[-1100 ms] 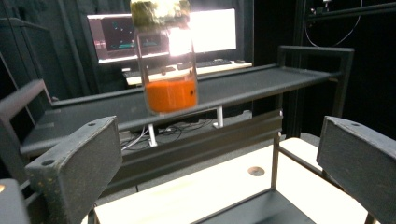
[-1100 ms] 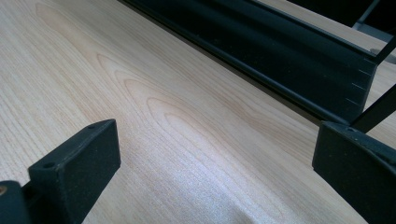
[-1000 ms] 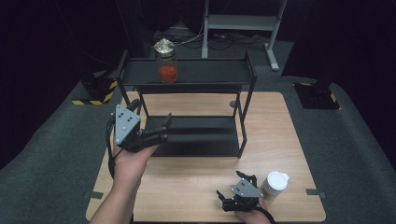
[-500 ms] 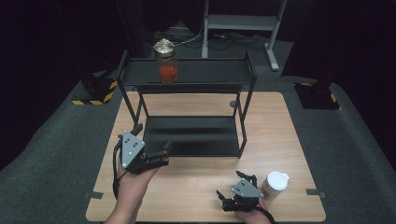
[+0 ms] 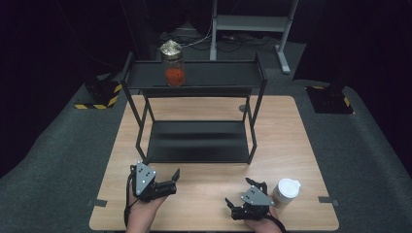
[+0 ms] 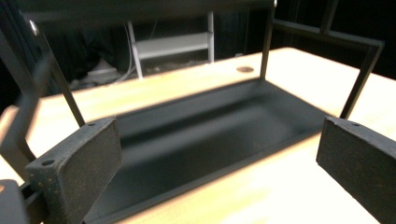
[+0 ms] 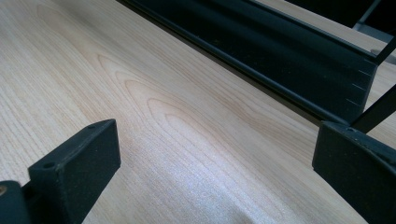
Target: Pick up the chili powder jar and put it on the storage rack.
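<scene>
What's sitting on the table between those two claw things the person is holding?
Nothing: in the high view, only bare wooden table lies between the left gripper and the right gripper. The white cup stands beyond the right gripper, outside that stretch.

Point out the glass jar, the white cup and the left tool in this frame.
glass jar (image 5: 174,68): high view, on its glass body, standing on the rack's top shelf.
white cup (image 5: 285,192): high view, on its side just under the lid.
left tool (image 5: 173,178): high view, midway between its open fingertips.

Your pale wooden table (image 5: 291,145) sits brightly lit amid darkness; glare washes its far edge (image 6: 299,60), close jaws blur.
</scene>
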